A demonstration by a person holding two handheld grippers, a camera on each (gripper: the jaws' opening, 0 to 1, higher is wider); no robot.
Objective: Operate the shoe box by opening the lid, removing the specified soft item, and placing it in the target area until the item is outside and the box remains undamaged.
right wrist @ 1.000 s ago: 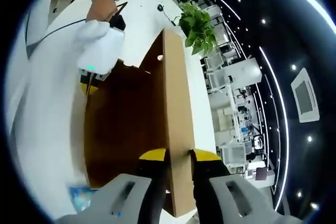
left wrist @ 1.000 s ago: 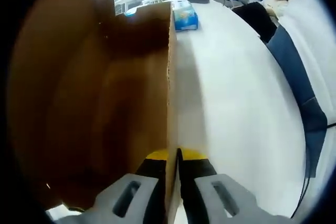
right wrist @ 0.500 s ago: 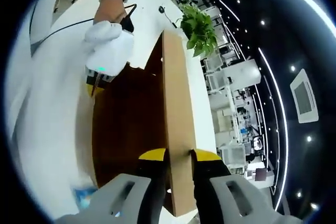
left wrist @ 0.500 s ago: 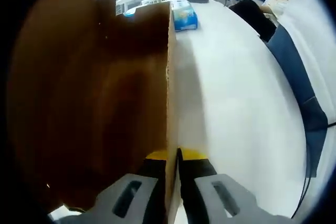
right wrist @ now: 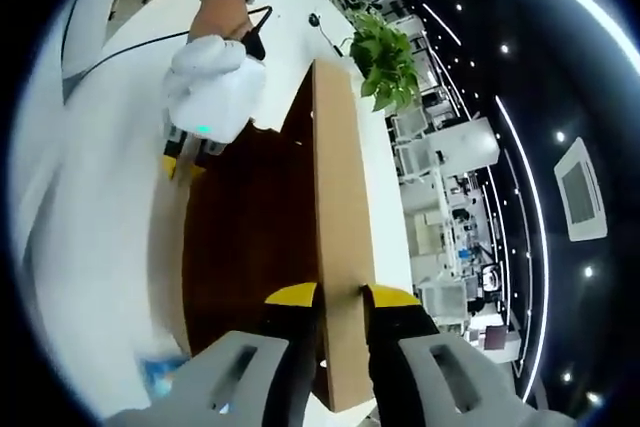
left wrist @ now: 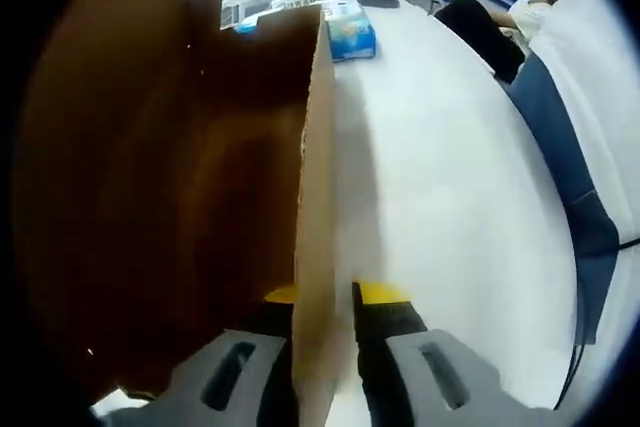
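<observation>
We see our left gripper (left wrist: 322, 297) w/ yellow-tipped jaws set either side of a brown cardboard shoe box (left wrist: 150, 197) wall; a slight gap shows on each side, so jaws look loosened, not pinching. Box interior lies left of the jaws, white table (left wrist: 450, 197) to the right. Ahead, beyond the box's far end, sits a blue-and-white packet (left wrist: 352, 29).

Our right gripper (right wrist: 340, 292) has jaws closed onto the box's opposite wall (right wrist: 340, 207), edge running straight ahead. Left gripper (right wrist: 212, 99) appears ahead-left, at the far wall. Green plant (right wrist: 384, 59) stands past the box end.
</observation>
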